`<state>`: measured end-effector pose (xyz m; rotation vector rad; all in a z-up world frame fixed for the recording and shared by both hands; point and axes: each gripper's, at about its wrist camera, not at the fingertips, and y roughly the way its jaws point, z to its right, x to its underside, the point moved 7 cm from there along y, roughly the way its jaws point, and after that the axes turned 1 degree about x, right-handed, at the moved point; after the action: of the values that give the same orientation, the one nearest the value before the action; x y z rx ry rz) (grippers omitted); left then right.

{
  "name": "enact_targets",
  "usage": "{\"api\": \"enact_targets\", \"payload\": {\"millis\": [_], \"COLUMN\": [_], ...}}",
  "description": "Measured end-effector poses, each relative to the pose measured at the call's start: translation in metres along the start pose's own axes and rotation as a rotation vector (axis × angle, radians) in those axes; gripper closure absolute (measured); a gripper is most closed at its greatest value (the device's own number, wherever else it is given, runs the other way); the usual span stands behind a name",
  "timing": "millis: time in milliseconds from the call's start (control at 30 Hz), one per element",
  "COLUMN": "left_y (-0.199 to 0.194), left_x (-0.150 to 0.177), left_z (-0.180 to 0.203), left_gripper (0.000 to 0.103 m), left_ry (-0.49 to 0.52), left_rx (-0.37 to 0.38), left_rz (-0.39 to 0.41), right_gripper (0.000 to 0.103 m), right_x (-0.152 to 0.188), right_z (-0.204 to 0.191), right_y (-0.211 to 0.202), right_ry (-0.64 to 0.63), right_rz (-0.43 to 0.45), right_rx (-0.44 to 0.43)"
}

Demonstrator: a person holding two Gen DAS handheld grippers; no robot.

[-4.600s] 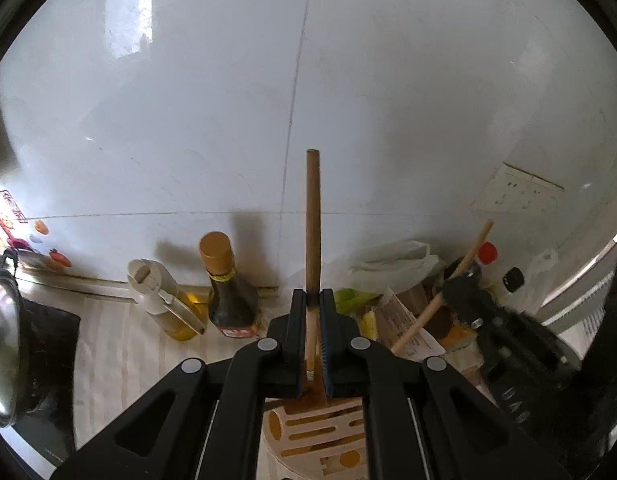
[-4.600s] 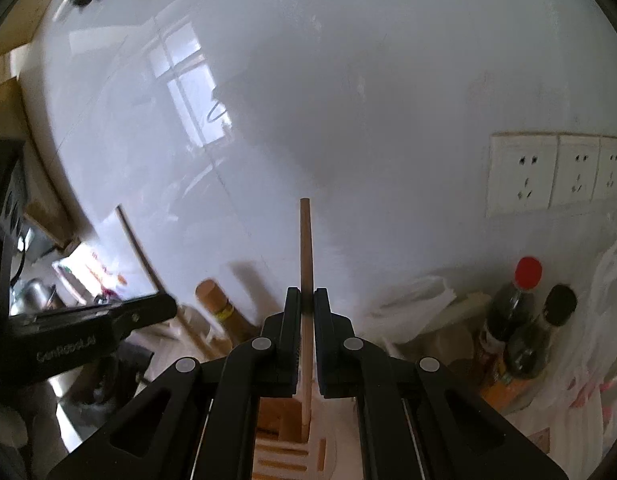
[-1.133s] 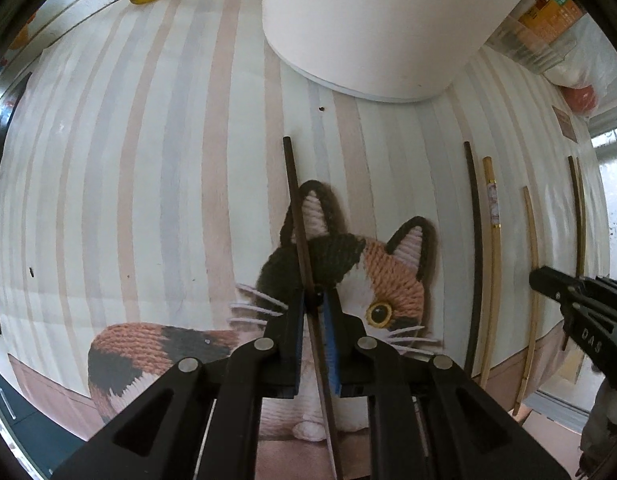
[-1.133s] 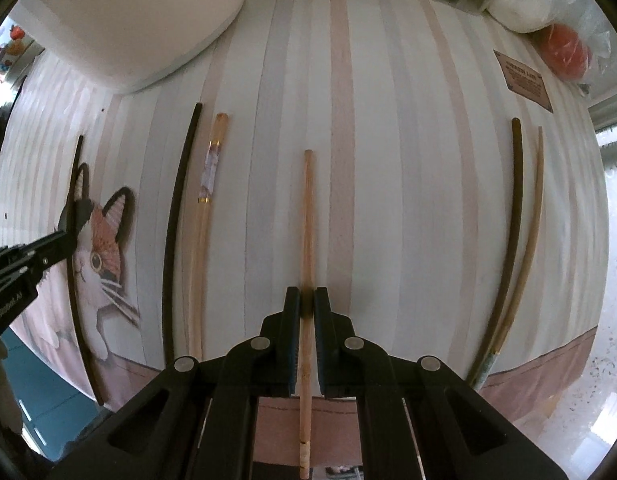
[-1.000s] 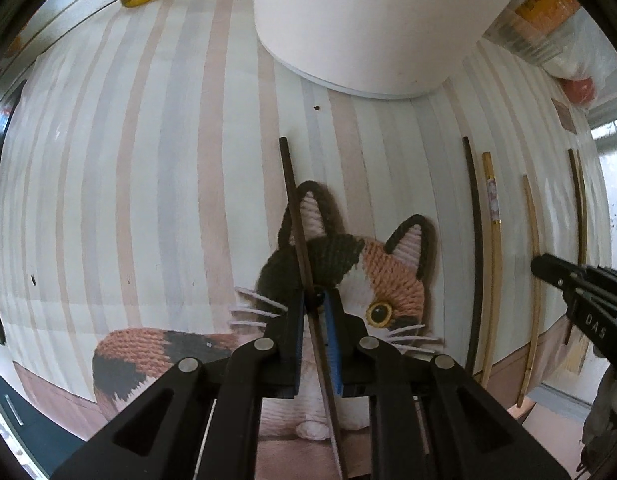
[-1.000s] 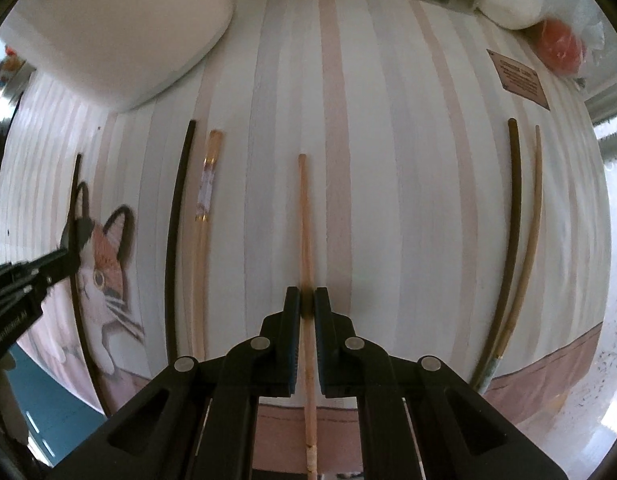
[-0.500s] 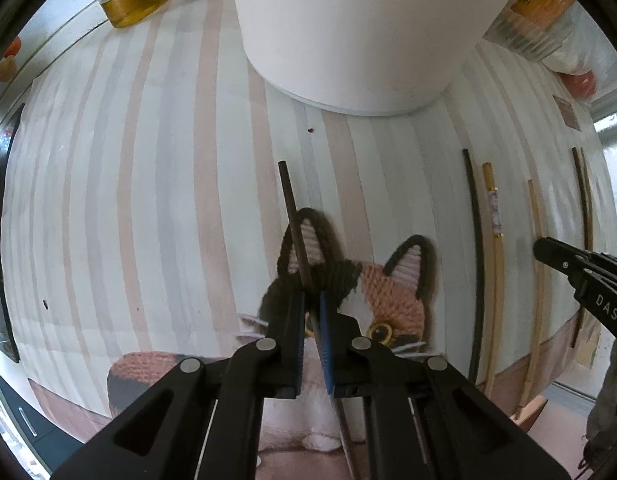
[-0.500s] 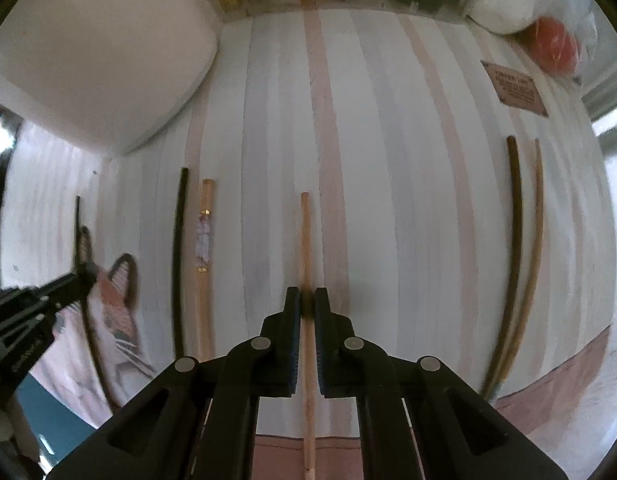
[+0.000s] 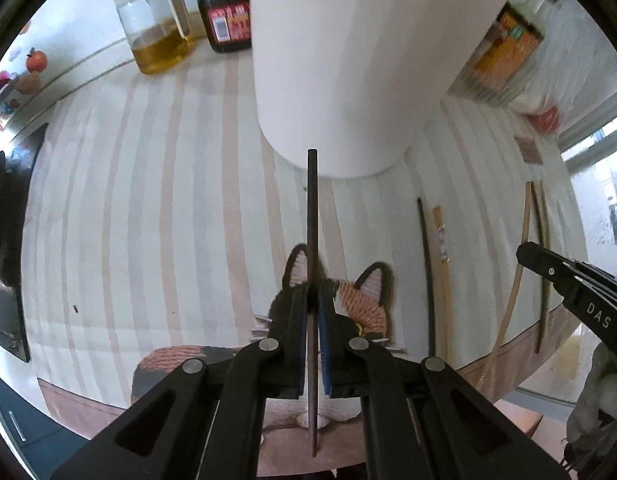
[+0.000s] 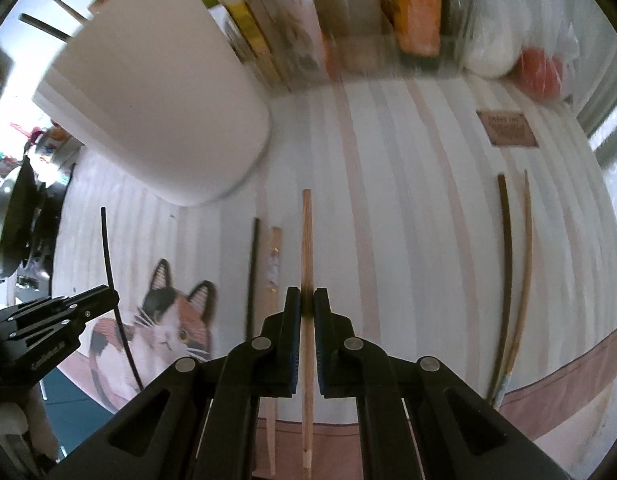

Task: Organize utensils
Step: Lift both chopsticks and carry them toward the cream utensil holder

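Left wrist: dark chopstick lengthwise along hand-held gripper.

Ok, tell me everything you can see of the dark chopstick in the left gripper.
The dark chopstick is a thin, straight, near-black stick, plain and unpatterned; its material can't be told. The left gripper is shut on it partway along, the pads pinching its sides. One end points ahead toward the white holder; the other sticks out behind the jaws. It hangs clear above the striped cat mat, touching nothing but the pads. The right wrist view shows it as a thin dark curve.
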<state>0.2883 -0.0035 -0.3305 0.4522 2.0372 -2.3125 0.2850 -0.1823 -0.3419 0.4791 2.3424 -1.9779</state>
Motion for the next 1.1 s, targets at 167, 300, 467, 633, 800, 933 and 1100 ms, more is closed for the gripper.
{"api": "enact_targets", "payload": {"millis": [167,300,467,633,800,933,1100], "left_y": [-0.020,-0.046,-0.065,-0.080,-0.092,-0.103,-0.122], "left_x": [-0.005,-0.009,-0.017,-0.024,-0.027,-0.029,-0.032], "left_z": [0.000,-0.004,-0.002,-0.001,0.002,0.004,0.007], "left_gripper": [0.100,0.100,0.100,0.100,0.101,0.101,0.101], "left_ry": [-0.012,-0.010,0.002,0.009,0.018,0.018,0.016], "left_rx": [0.000,-0.007,-0.033,-0.050,-0.050,-0.047,-0.033], "left_rz": [0.063,0.120,0.182,0.233,0.261,0.285,0.325], "right_gripper": [0.097,0.097,0.097,0.097,0.097,0.097,0.097], "right_x": [-0.010,-0.016,-0.027,-0.037,-0.044,-0.050,-0.058], "right_z": [-0.006,-0.018,-0.031,-0.039,-0.043,-0.047,-0.054], "right_y": [-0.016,-0.027,-0.044,-0.063,-0.076,-0.088,-0.107], "right_ry": [-0.013,-0.032,-0.046,-0.064,-0.072,-0.076,-0.088], "right_rz": [0.061,0.114,0.181,0.242,0.276,0.303,0.341], "right_rx": [-0.039,-0.055,-0.069,-0.075,-0.092,-0.106,-0.127]}}
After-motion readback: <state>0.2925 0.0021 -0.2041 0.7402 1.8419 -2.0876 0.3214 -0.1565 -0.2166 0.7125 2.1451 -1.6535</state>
